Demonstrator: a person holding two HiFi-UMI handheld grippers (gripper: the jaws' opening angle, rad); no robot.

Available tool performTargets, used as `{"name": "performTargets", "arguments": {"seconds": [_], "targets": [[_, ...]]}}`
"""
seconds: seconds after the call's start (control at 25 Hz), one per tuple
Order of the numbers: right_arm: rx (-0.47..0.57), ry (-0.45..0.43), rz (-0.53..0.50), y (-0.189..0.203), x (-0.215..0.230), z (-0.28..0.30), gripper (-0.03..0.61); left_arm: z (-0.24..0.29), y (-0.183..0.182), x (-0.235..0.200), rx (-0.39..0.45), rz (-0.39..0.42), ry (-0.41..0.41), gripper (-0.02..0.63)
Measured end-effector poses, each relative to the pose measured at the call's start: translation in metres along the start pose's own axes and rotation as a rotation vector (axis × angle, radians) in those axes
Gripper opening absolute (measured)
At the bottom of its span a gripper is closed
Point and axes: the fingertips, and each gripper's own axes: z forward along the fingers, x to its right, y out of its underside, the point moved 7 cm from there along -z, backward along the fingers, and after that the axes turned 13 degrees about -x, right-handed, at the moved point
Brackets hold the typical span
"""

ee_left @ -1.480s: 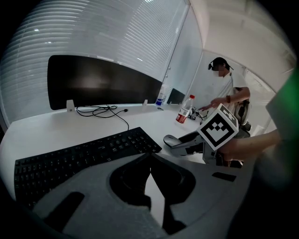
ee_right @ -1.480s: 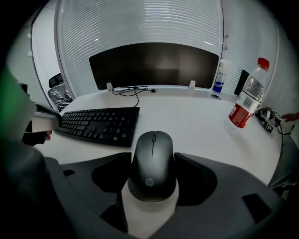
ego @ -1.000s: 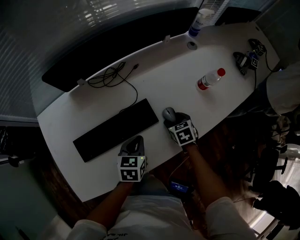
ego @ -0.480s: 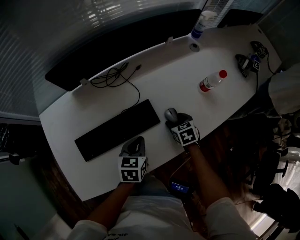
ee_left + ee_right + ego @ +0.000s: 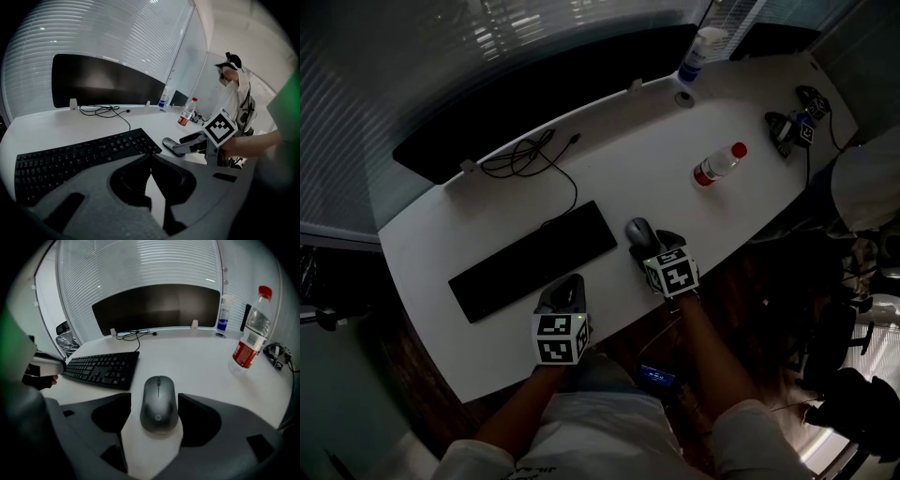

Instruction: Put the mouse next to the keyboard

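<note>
Desk (image 5: 656, 141) first: its white top is carrying everything, and I am working along its near edge, where both tongs are reaching in. A dark monitor (image 5: 534, 94) is standing along the far edge, with a loose cable (image 5: 525, 155) lying just in front of it. The keyboard (image 5: 534, 260) is lying slantwise across the middle of the surface, its right end pointing toward the spot that matters.

I am parking the left gripper (image 5: 567, 286) at the near edge, just in front of the keyboard. Its jaws are pressed together on nothing, so it is blocking no part of the job. I am holding the right gripper (image 5: 649, 242) tilted down beside the keyboard's right end. Its jaws are spread and straddling the mouse without pinching it, and a sliver of white is showing on either side.

A water bottle (image 5: 717, 163) is standing toward the right edge, well apart from all this.

The mouse (image 5: 638, 229) is sitting flat on the surface just off the keyboard's right end, near it but not touching, buttons facing the far edge. I am judging that placement as good: it is lying beside the keyboard, where a hand would be expecting it.
</note>
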Motion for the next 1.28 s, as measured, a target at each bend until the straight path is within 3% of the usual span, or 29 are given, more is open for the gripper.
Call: {"name": "performTargets", "arguments": {"seconds": [0.24, 0.44, 0.8, 1.28], "targets": [[0.079, 0.026, -0.011, -0.004, -0.035, -0.047, 0.291, -0.026, -0.002, -0.005, 0.024, 0.019, -0.004, 0.006], [0.147, -0.042, -0.021, -0.015, -0.086, -0.084, 0.287, -0.066, -0.005, -0.019, 0.055, 0.027, -0.025, 0.006], [0.242, -0.109, -0.052, -0.035, -0.2, -0.119, 0.03, -0.151, 0.015, -0.055, 0.104, 0.014, -0.078, 0.006], [0.216, -0.208, -0.106, -0.045, -0.339, -0.116, 0.005, -0.23, 0.067, -0.115, 0.162, -0.099, -0.167, 0.006]]}}
